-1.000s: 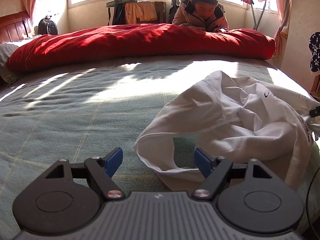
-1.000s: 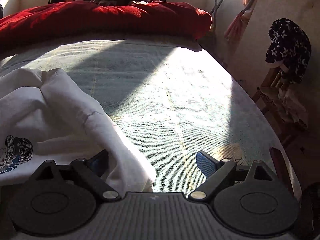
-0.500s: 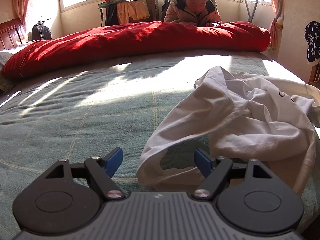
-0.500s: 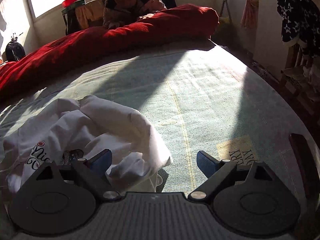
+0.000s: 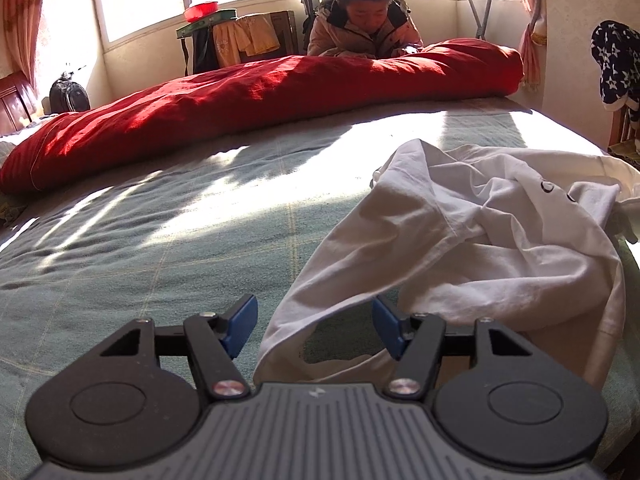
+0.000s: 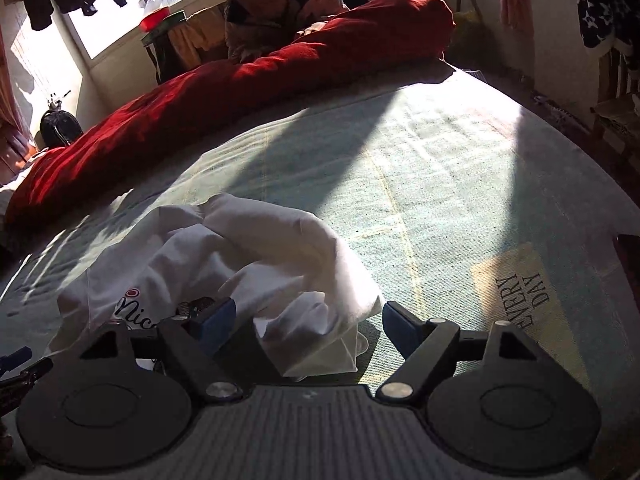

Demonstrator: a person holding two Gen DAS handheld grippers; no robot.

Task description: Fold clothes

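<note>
Your left gripper (image 5: 314,326) sits low over the bed (image 5: 160,240), jaws partly apart and just been closing. A looped edge of the white garment (image 5: 460,240) lies between the blue pads (image 5: 240,324); neither pad presses on it, so nothing is gripped there.

Your right gripper (image 6: 308,320) has also just been closing, jaws set wide. A bunched corner of the white garment (image 6: 280,248) lies between its pads (image 6: 400,328), nearer the left one. That left pad is half buried in cloth and shadow, so contact there is hard to call; the right pad stands clear of the fabric, over bare green bedcover.

The garment is crumpled in a heap near the bed's close edge, printed lettering partly showing in the right wrist view. A rolled red quilt (image 5: 260,96) runs along the far side, well apart from it. A person (image 5: 364,24) leans on the quilt's far end.
</note>
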